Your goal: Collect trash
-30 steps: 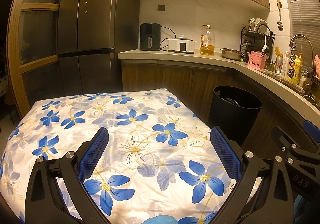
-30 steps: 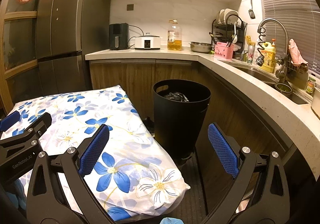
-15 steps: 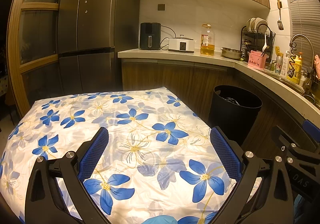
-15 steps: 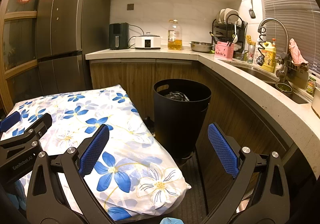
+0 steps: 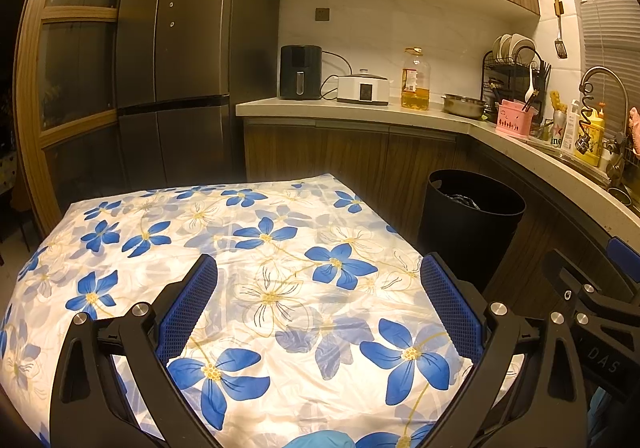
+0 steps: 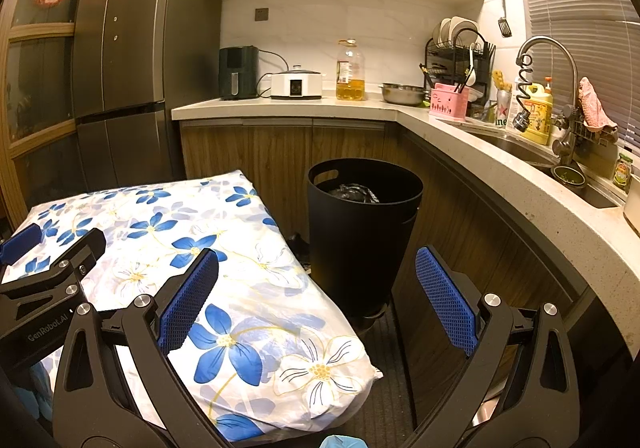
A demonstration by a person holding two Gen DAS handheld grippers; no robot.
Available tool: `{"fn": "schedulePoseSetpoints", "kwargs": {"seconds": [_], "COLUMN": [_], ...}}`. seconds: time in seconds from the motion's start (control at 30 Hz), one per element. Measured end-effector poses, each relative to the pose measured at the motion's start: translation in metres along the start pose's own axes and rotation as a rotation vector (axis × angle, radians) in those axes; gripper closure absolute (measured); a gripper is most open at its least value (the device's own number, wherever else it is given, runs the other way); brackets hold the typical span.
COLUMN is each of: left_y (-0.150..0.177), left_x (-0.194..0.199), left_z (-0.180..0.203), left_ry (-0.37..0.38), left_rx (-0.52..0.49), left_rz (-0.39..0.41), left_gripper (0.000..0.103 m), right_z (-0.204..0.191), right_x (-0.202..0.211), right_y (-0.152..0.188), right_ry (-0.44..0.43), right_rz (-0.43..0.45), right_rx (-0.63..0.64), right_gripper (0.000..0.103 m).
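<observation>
Above the blue-flowered tablecloth, the left gripper hovers, fingers spread, nothing between them. To its right, the right gripper is likewise spread and empty. Beyond stands the black trash bin, dark bag inside.

bin: a black round trash bin with a cut-out handle slot near the rim stood upright on the floor.
place: it sat beside the cabinet fronts, just past the corner of the flowered surface.
contents: crumpled dark trash lay inside, below the rim.
left view: the same bin showed at right.
</observation>
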State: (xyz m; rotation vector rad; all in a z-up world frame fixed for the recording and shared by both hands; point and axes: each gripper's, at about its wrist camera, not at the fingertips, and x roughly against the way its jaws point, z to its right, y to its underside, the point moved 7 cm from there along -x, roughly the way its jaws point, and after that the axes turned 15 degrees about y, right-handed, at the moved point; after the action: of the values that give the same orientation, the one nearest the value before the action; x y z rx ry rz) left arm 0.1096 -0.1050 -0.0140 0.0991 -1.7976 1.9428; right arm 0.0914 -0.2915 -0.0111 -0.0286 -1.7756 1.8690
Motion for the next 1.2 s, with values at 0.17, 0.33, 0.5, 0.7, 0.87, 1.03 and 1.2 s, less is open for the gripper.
{"fn": "schedulePoseSetpoints", "kwargs": {"seconds": [0.17, 0.33, 0.5, 0.7, 0.87, 1.03, 1.2], "left_y": [-0.0001, -0.0001, 0.0001, 0.0006, 0.0006, 0.0013, 0.002], "left_x": [-0.0007, -0.0007, -0.0011, -0.0014, -0.0019, -0.0025, -0.0052], "left_z": [0.0005, 0.0014, 0.0032, 0.0031, 0.003, 0.0022, 0.0017], "left_ry": [0.0, 0.0, 0.0, -0.002, -0.002, -0.003, -0.008], "left_rx": [-0.003, -0.005, -0.007, -0.008, -0.009, -0.018, -0.034], "left_rz": [-0.001, -0.002, -0.004, -0.005, -0.006, -0.007, -0.017], "left_gripper": [0.006, 0.006, 0.006, 0.006, 0.006, 0.006, 0.016], "right_z": [-0.0001, -0.001, -0.0009, -0.0008, -0.0008, 0.0, -0.0002], "right_x": [0.0002, -0.0002, -0.0001, -0.0003, -0.0003, -0.0014, -0.0026], "right_y": [-0.0001, -0.0002, -0.0001, -0.0002, -0.0002, -0.0003, -0.0003], "right_ry": [0.0, 0.0, 0.001, 0.0, 0.001, 0.003, 0.004], "right_rz": [0.001, 0.001, 0.001, 0.001, 0.0, -0.001, -0.002], "right_rx": [0.0, 0.001, -0.001, 0.0, -0.001, -0.002, -0.001], "right_gripper": [0.005, 0.005, 0.005, 0.005, 0.005, 0.005, 0.005]}}
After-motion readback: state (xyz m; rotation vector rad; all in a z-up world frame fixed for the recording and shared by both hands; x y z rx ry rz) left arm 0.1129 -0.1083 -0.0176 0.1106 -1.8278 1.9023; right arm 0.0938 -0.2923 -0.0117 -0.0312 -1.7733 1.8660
